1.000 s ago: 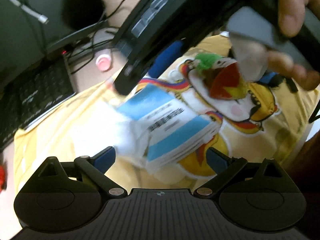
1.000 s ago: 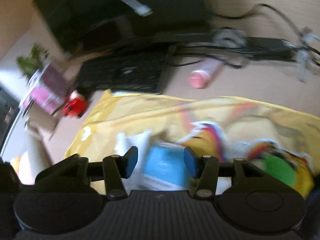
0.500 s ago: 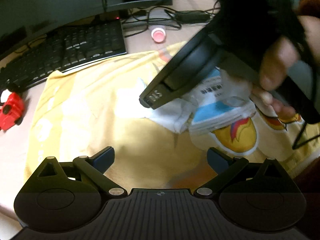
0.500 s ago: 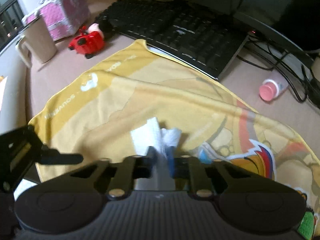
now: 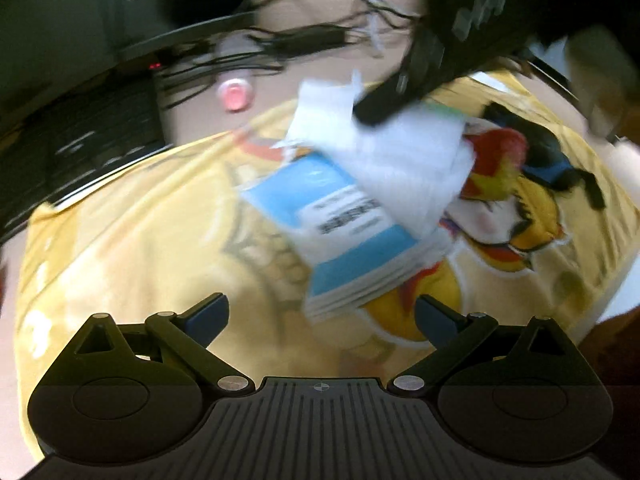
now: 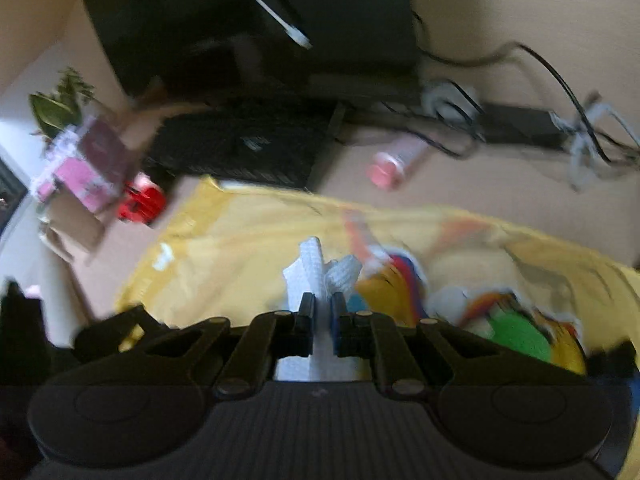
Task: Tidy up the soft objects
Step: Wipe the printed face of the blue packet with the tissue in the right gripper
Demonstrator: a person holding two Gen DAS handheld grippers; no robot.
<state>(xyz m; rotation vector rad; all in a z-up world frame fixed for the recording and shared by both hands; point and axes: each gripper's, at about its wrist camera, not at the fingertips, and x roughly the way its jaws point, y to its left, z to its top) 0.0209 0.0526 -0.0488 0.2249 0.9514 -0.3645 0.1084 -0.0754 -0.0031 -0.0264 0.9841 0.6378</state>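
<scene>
A yellow cartoon-print cloth (image 5: 132, 240) (image 6: 256, 240) covers the desk. On it lies a blue-and-white tissue pack (image 5: 340, 220). My right gripper (image 6: 322, 312) is shut on a white tissue (image 6: 316, 264) that sticks up between its blue pads. In the left wrist view the same tissue (image 5: 400, 160) hangs lifted over the pack's far end, under the dark body of the right gripper (image 5: 400, 88). My left gripper (image 5: 322, 316) stands open near the pack's near corner, nothing between its fingers.
A black keyboard (image 6: 240, 144) and monitor (image 6: 248, 20) stand behind the cloth, with cables (image 6: 560, 128) and a pink-capped bottle (image 6: 388, 164) (image 5: 236, 94). At the left are a red toy (image 6: 142, 202), a pink box (image 6: 88, 160) and a plant (image 6: 56, 104).
The right gripper closed on the tissue and has lifted it up and back from beside the pack. The left gripper stayed open while its view swung toward the pack.
</scene>
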